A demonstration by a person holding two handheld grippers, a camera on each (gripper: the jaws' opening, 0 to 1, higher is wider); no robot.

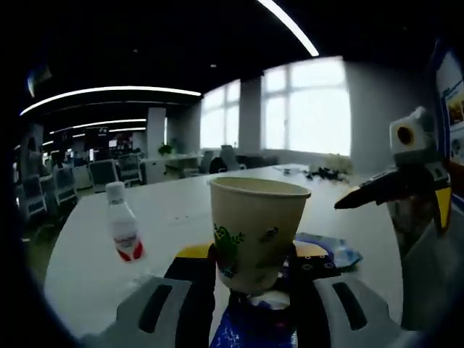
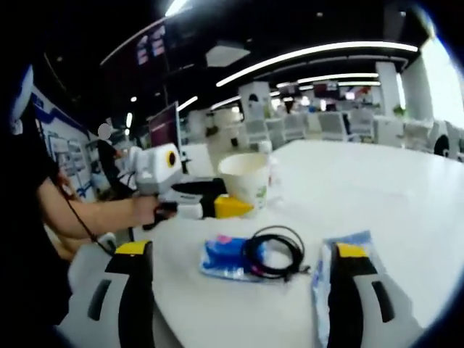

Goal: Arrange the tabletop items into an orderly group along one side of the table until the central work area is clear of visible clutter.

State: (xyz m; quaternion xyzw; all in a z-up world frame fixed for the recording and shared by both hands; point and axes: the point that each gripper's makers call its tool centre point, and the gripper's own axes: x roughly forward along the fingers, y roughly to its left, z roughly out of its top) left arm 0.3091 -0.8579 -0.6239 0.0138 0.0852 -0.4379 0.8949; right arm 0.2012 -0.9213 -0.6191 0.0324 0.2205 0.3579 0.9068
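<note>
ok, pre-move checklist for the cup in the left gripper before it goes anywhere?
1. Left gripper shut on paper cup: ok.
2. Cup upright: ok.
3. Cup contents: cannot tell, inside hidden.
4. Right gripper open, holding nothing: ok.
5. Table centre free of clutter: not ok; black cable on blue packet and small bottle remain.
6. Cup lifted off the table: cannot tell.

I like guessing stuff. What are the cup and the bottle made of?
Cup: probably paper, matte cream with a printed green leaf pattern and a rolled rim. Bottle: looks like clear plastic, see-through with a white cap and a red-and-white label.
</note>
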